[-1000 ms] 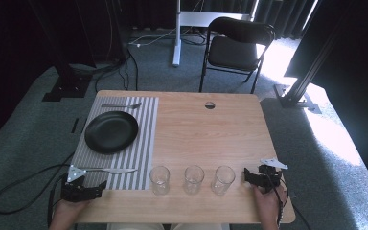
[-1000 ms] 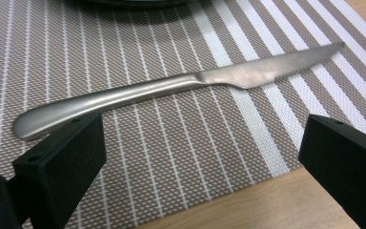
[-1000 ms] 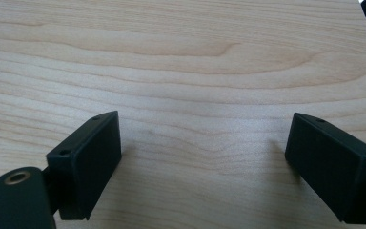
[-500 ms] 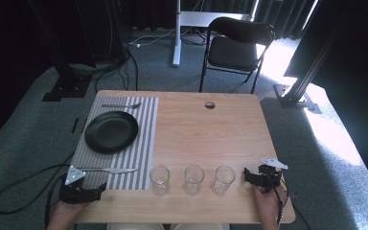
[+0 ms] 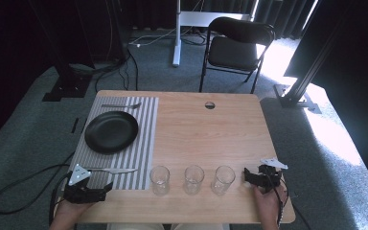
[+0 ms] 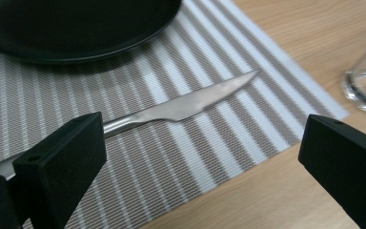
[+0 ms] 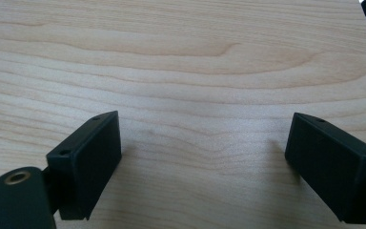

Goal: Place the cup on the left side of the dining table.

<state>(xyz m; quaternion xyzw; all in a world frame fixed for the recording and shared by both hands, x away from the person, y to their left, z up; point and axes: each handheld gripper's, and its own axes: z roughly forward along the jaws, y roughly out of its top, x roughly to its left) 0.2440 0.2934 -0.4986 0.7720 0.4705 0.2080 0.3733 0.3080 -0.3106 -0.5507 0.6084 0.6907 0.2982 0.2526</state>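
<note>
**benchmonkey:** What's the layout, and why's everything parked along the bottom edge?

**me:** Biggest first: pale wood-grain table (image 5: 206,134), bare in the middle. Left side has a woven grey-and-white striped placemat (image 5: 146,143) with a matte black round plate (image 5: 111,132) on it, reads like a place setting. Three clear glasses (image 5: 193,179) in a row at bottom centre, within my reach I guess. The knife (image 6: 186,105), slim shiny steel, lies flat on the mat's near strip, lower left. My left gripper (image 5: 93,190) sits just beside its handle, jaws spread wide. Right gripper (image 5: 252,177), bottom right, is spread too, nothing between them but bare wood.
</note>
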